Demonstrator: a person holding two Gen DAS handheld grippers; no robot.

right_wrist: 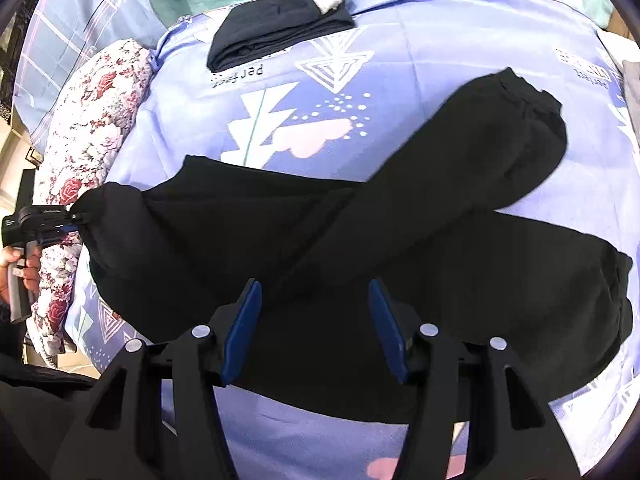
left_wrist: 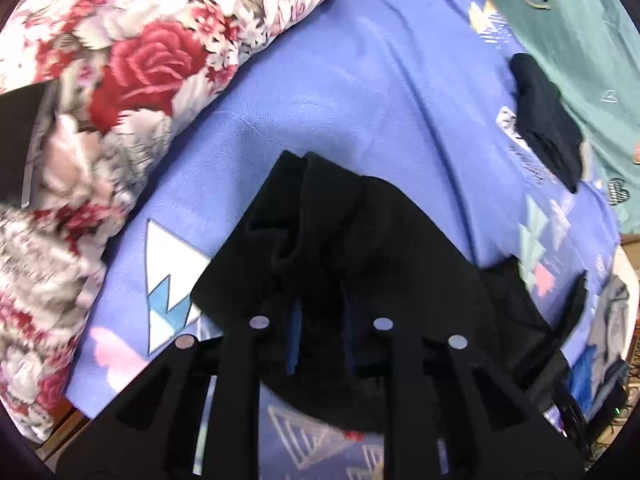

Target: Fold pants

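Blue patterned bedsheet [right_wrist: 420,80] carries the black pants [right_wrist: 360,248] spread below a folded dark garment [right_wrist: 276,32]. Left gripper [left_wrist: 320,320] pinches their waist end; right gripper [right_wrist: 316,320] hovers parted above them. Next, I judge, comes gripping and folding over.

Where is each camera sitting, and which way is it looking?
Left wrist: sits on the left gripper, looking steeply down at the black fabric pants pinched between its blue pads, on the blue patterned bedsheet.
Right wrist: sits on the right gripper, jaws open above the pants; the left gripper and a hand show at the left edge.
Shared: pants, bedsheet, folded dark garment, floral quilt.
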